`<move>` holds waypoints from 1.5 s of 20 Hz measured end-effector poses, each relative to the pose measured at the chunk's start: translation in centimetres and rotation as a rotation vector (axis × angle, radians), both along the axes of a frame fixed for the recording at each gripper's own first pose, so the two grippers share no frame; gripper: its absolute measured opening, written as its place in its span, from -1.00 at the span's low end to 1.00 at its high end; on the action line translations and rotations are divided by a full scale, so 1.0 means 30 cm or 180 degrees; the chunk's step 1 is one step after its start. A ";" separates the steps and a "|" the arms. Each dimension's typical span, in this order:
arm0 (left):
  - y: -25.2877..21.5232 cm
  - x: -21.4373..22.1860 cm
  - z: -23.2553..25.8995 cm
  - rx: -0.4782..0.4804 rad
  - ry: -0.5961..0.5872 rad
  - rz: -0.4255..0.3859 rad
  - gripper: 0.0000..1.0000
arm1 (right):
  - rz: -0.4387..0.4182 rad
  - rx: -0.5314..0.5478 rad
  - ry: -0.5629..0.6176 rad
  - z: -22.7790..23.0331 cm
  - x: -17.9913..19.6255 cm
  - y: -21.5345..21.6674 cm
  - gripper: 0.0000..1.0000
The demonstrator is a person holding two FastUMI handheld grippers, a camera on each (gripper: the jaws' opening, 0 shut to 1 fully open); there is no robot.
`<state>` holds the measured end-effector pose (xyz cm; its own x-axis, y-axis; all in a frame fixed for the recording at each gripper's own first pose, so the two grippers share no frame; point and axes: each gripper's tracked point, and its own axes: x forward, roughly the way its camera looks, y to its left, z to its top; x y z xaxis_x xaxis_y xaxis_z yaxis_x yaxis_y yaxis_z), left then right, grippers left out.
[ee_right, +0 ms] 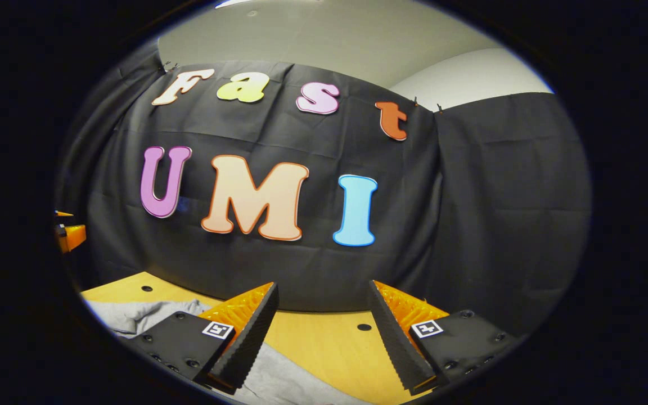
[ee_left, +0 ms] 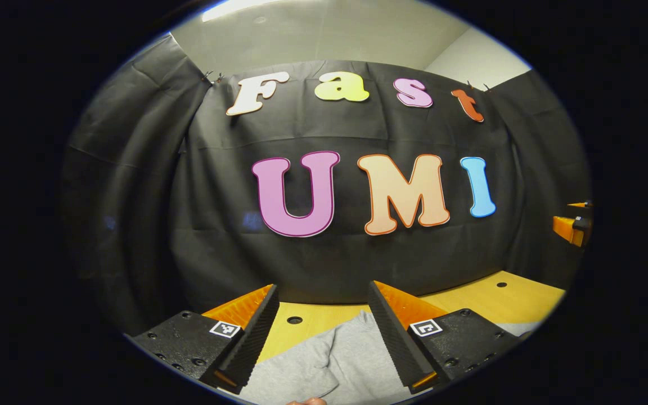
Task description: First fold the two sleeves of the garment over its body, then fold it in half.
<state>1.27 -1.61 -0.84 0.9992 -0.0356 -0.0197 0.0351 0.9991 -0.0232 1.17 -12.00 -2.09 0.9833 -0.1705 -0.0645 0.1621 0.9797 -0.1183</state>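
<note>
The grey garment [ee_left: 341, 360] lies rumpled on the wooden worktop [ee_left: 493, 295], at six o'clock under the left tool [ee_left: 321, 332], whose fingers are spread. The right tool [ee_right: 321, 332], spread too, has cloth [ee_right: 149, 312] at eight o'clock.

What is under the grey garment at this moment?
The grey garment lies on a yellow wooden table with small dark holes; bare tabletop shows beyond its far edge in both views. Whatever the cloth covers cannot be seen. Both grippers, left and right, are open above it.
</note>
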 end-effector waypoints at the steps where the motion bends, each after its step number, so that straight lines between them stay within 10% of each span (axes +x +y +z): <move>1: -0.007 0.003 0.000 -0.0001 -0.0001 -0.0013 0.85 | -0.0038 -0.0029 0.0052 -0.021 -0.004 -0.031 0.97; 19: -0.161 0.040 -0.018 0.0054 0.0029 -0.0348 0.85 | -0.0821 -0.0159 0.1585 -0.622 -0.378 -0.538 0.98; 30: -0.248 0.044 -0.030 0.0058 0.0062 -0.0481 0.85 | -0.0484 0.0273 0.2595 -0.975 -0.626 -0.453 0.99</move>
<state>2.59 -9.05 -1.73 0.9819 -0.1851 -0.0410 0.1849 0.9827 -0.0072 -17.61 -25.57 -31.33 0.5893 -0.2595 -0.7651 0.1892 0.9650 -0.1816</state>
